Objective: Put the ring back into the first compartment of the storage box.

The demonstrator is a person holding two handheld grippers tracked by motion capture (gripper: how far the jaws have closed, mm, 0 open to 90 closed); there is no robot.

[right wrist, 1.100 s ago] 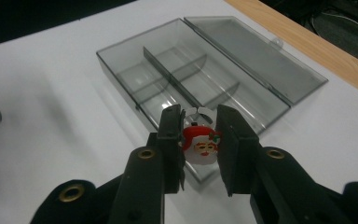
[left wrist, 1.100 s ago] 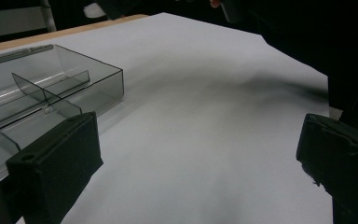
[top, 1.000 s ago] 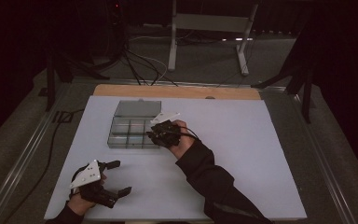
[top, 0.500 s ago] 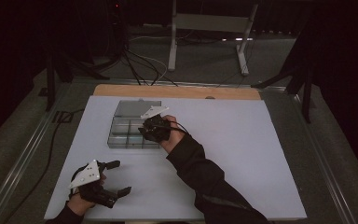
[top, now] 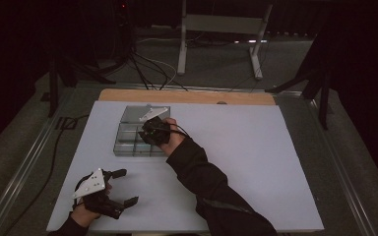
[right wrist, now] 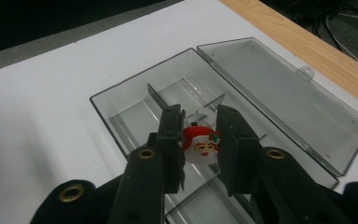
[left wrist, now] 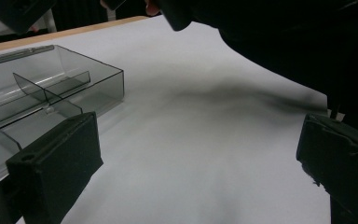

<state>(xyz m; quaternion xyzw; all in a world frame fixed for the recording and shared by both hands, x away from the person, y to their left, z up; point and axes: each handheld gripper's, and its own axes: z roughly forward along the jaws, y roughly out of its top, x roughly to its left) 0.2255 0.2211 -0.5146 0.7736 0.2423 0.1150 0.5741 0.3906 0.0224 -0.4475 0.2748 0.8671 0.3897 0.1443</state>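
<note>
Your right gripper [right wrist: 199, 140] pinches Santa charm [right wrist: 200, 143], poised over divided clear box [right wrist: 121, 109]; lid lies open. Placing step, by the look. Next: lower into one compartment, spread jaws. Left gripper [top: 120, 187] rests on desk [top: 256, 147], jaws spread, empty.

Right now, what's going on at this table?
A person works with two handheld grippers. The right gripper is shut on a small Santa figure and holds it over the clear compartment box, whose lid lies open behind it. The left gripper rests open near the table's front edge, holding nothing.
</note>
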